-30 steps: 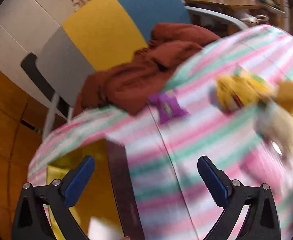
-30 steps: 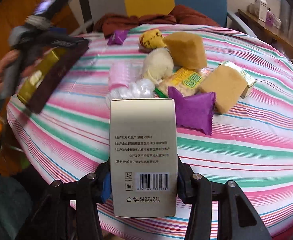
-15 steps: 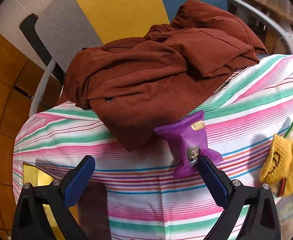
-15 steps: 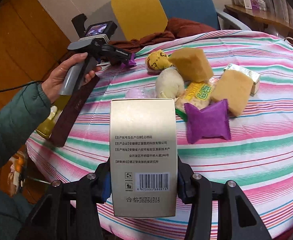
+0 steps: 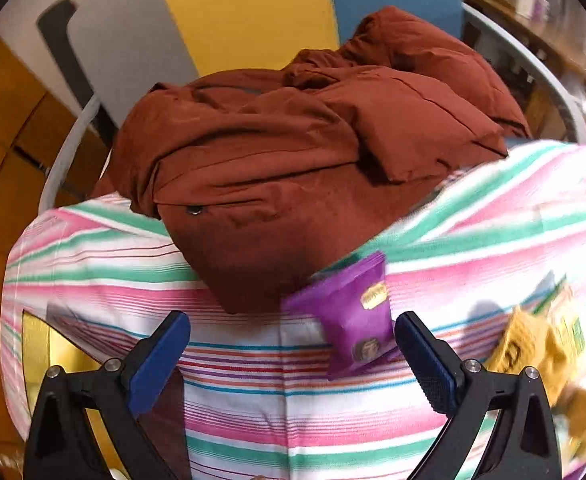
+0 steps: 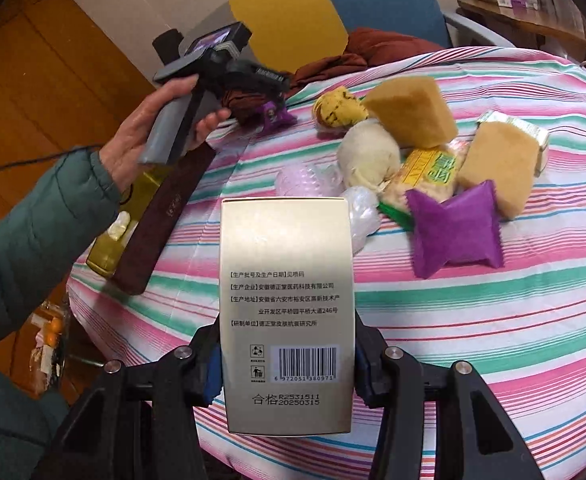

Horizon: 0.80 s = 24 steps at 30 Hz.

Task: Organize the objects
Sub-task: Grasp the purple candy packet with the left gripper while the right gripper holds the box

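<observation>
- Striped pink-and-green cloth (image 6: 493, 320) covers the round table I am working over, and I place everything else from the purple snack packet (image 5: 353, 320) near its far edge.
- Left of that packet, at the cloth's rim, lies a long dark-brown box (image 6: 161, 220) on a gold one (image 6: 121, 220); both look rigid, and I judge them easiest taken across the narrow width.
- My left gripper (image 5: 289, 364) hovers wide apart and holds nothing, the packet just inside its right pad (image 5: 425, 364) (touching or not, I cannot tell).
- Behind the packet a rust-brown jacket (image 5: 313, 168) spills from the chair onto the cloth; one fold touches or overlaps the packet's top edge.
- I expect the packet to be light, crinkly and slippery, so I would pinch its puffed middle gently, not a sealed end.
- Right of the packet sits the pile: yellow pouch (image 6: 337, 108), tan sponges (image 6: 409, 112), white bundle (image 6: 369, 156) and a second purple packet (image 6: 453, 232), all soft and crushable, I judge.
- My right gripper (image 6: 287, 364), nearer me than the pile, is clamped on the gold carton (image 6: 287, 312) by its side walls; it looks thin card, probably light and easily dented.
</observation>
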Each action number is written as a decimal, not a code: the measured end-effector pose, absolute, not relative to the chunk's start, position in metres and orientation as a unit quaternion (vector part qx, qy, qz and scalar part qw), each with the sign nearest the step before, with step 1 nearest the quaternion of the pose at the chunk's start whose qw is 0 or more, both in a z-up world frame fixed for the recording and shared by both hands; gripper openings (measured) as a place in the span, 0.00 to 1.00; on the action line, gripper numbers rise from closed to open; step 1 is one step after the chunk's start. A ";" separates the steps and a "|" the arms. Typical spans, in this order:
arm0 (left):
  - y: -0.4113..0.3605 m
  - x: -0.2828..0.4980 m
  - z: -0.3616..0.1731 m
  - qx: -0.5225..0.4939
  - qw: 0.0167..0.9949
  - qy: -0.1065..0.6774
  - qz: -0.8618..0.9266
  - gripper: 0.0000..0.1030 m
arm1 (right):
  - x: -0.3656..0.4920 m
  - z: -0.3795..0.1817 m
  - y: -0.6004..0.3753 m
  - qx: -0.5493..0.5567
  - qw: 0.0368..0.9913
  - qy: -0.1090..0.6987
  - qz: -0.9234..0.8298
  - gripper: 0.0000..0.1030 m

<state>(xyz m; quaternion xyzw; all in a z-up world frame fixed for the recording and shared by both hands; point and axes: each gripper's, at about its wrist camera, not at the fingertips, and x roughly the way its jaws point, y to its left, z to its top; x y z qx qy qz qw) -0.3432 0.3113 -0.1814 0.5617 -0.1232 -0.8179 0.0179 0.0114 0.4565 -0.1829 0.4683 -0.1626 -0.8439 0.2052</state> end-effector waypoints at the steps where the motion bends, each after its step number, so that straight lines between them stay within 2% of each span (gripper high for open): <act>1: 0.312 -0.346 -0.183 0.565 0.021 -0.121 -0.816 1.00 | 0.011 -0.184 0.455 0.469 0.208 -0.165 -0.842 0.49; 8: 0.319 -0.356 -0.190 0.568 0.038 -0.122 -0.813 1.00 | 0.010 -0.187 0.449 0.468 0.219 -0.171 -0.839 0.49; 10: 0.319 -0.359 -0.198 0.578 0.044 -0.125 -0.806 0.94 | 0.010 -0.188 0.449 0.466 0.220 -0.175 -0.839 0.49; 11: 0.317 -0.361 -0.202 0.588 0.044 -0.117 -0.799 0.83 | 0.010 -0.188 0.449 0.465 0.220 -0.177 -0.839 0.49; 13: 0.311 -0.360 -0.202 0.585 0.042 -0.088 -0.805 0.79 | 0.011 -0.188 0.449 0.464 0.220 -0.180 -0.839 0.49; 14: 0.310 -0.359 -0.201 0.581 0.046 -0.087 -0.808 0.74 | 0.011 -0.189 0.449 0.464 0.220 -0.181 -0.838 0.49; 16: 0.311 -0.358 -0.200 0.577 0.047 -0.100 -0.809 0.73 | 0.012 -0.189 0.450 0.463 0.220 -0.185 -0.838 0.49; 19: 0.313 -0.354 -0.198 0.565 0.049 -0.122 -0.814 0.60 | 0.013 -0.186 0.449 0.459 0.219 -0.185 -0.841 0.49; 23: 0.306 -0.343 -0.193 0.560 0.038 -0.127 -0.818 0.56 | 0.015 -0.178 0.446 0.451 0.216 -0.181 -0.847 0.49; 24: 0.303 -0.338 -0.189 0.556 0.035 -0.128 -0.821 0.52 | 0.016 -0.175 0.444 0.448 0.215 -0.179 -0.849 0.49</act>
